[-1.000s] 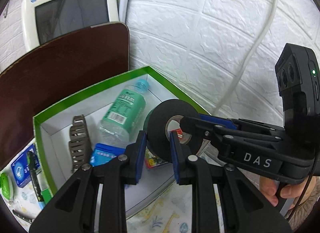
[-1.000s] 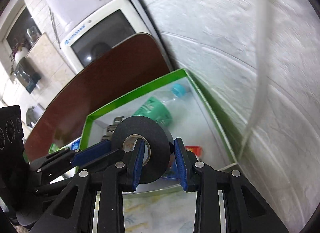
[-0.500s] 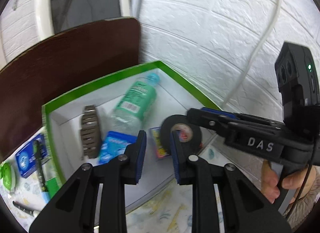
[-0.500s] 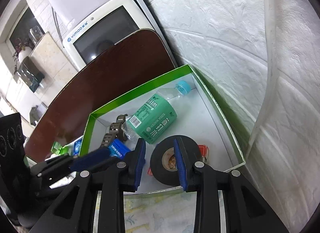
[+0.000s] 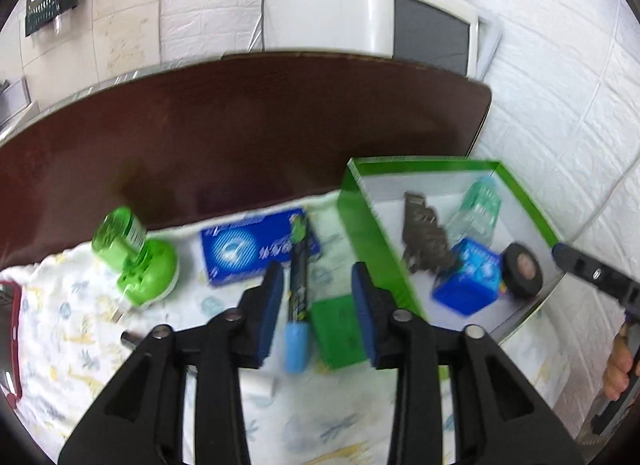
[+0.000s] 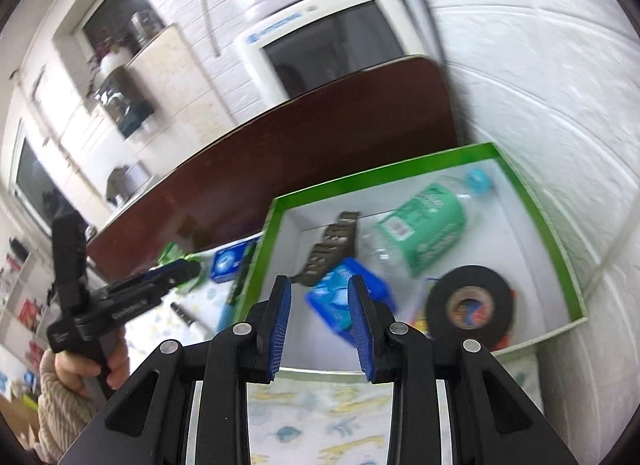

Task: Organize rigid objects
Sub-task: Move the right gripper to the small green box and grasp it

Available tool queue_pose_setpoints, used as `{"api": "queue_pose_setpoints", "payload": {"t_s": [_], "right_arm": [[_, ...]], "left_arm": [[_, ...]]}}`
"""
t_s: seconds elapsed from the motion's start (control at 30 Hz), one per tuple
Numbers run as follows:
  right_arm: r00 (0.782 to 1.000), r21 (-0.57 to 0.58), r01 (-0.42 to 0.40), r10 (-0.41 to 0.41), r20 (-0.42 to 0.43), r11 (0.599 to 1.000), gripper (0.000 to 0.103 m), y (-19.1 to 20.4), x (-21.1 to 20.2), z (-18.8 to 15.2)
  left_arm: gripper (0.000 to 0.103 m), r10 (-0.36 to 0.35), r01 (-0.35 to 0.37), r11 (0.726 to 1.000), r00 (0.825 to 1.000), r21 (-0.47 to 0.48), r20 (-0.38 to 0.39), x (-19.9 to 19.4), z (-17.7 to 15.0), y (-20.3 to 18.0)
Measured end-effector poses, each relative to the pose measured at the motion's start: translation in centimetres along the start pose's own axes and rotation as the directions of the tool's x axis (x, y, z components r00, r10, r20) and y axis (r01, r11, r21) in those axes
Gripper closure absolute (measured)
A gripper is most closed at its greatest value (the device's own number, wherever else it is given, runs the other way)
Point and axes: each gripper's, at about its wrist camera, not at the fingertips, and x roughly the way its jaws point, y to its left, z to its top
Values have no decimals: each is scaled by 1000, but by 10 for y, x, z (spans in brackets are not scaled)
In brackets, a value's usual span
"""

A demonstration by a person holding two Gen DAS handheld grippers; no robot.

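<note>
A green-rimmed white box (image 5: 368, 233) (image 6: 560, 253) holds a black tape roll (image 5: 521, 270) (image 6: 470, 301), a green-labelled bottle (image 6: 424, 221), a grey watch strap (image 6: 330, 249) and a blue pack (image 6: 340, 301). My left gripper (image 5: 318, 301) is open and empty, over a dark marker with a blue cap (image 5: 298, 297) and a small green box (image 5: 338, 329) on the cloth. My right gripper (image 6: 318, 325) is open and empty at the box's near edge, left of the tape roll.
On the patterned cloth (image 5: 80, 345) lie a green plug-in device (image 5: 136, 257) and a flat blue box (image 5: 256, 249). A brown board (image 5: 240, 125) stands behind, a white appliance (image 5: 392, 13) beyond it, and a white brick wall (image 5: 560, 105) to the right.
My right gripper let go of the tape roll, which now lies in the box, and pulled back left. My left gripper swung left from the box to over the marker.
</note>
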Motion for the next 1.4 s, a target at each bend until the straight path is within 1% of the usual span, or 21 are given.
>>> {"api": "queue_pose_setpoints", "payload": {"t_s": [0.1, 0.2, 0.23, 0.3, 0.37, 0.43, 0.47, 0.5, 0.53, 0.57, 0.6, 0.63, 0.73, 0.87, 1.03, 1.17, 1.23, 1.3, 1.33, 1.37, 1.4], "right_arm": [[999, -29, -30, 30, -29, 999, 71, 20, 10, -3], [995, -56, -72, 68, -68, 996, 71, 39, 20, -10], [993, -68, -93, 87, -83, 993, 71, 45, 21, -14], [984, -104, -139, 126, -124, 985, 71, 58, 26, -26], [973, -140, -174, 148, -177, 975, 71, 72, 31, -42], [963, -170, -187, 146, -228, 968, 71, 84, 40, -58], [956, -177, -188, 139, -257, 966, 71, 89, 46, -67], [951, -170, -190, 138, -277, 967, 71, 91, 51, -73], [943, -157, -195, 141, -300, 968, 71, 92, 57, -79], [936, -136, -198, 146, -320, 971, 71, 93, 64, -83], [932, -118, -195, 146, -332, 974, 71, 93, 70, -87], [929, -104, -189, 143, -340, 977, 71, 93, 75, -89], [938, -46, -143, 121, -325, 989, 71, 88, 87, -92], [954, 20, -59, 62, -293, 998, 71, 78, 97, -93], [964, 127, -56, 87, -251, 990, 71, 56, 94, -100], [965, 233, -70, 125, -230, 970, 71, 40, 97, -101], [967, 251, -69, 126, -220, 966, 71, 42, 100, -101], [970, 240, -58, 112, -215, 969, 71, 48, 105, -101], [971, 226, -56, 106, -215, 972, 70, 52, 108, -99], [971, 210, -49, 95, -219, 977, 71, 55, 108, -98], [971, 191, -40, 84, -225, 981, 71, 60, 109, -96]], "left_arm": [[63, -8, 9, 1000, 999, 25, -34, 4, -17, 4], [63, -74, 76, 996, 996, 47, -48, 9, -24, 3], [63, -96, 99, 994, 994, 54, -49, 13, -23, 3], [63, -114, 117, 991, 992, 62, -48, 23, -14, -1], [65, -156, 160, 985, 986, 65, -64, 36, -3, -7], [69, -206, 213, 975, 974, 68, -98, 53, 6, -14], [82, -218, 227, 971, 969, 77, -113, 61, 9, -17], [86, -209, 222, 971, 969, 93, -132, 69, 10, -21], [86, -192, 209, 973, 970, 104, -152, 75, 11, -22], [86, -189, 209, 973, 966, 102, -177, 83, 10, -22], [84, -195, 219, 971, 958, 93, -211, 90, 6, -19], [82, -208, 230, 970, 955, 85, -210, 92, 5, -16], [82, -244, 259, 965, 946, 46, -214, 82, -6, -2], [81, -232, 251, 966, 945, 56, -230, 55, -30, 10], [81, -247, 265, 963, 940, 50, -235, 27, -61, 19], [81, -245, 257, 966, 946, 31, -213, 24, -62, 17], [80, -261, 272, 962, 941, 20, -217, 29, -59, 17], [74, -276, 287, 958, 937, 19, -215, 33, -58, 16], [73, -283, 293, 956, 935, 15, -215, 35, -57, 13], [77, -280, 288, 957, 936, 11, -212, 33, -59, 14], [77, -273, 280, 960, 939, 5, -209, 30, -61, 14]]}}
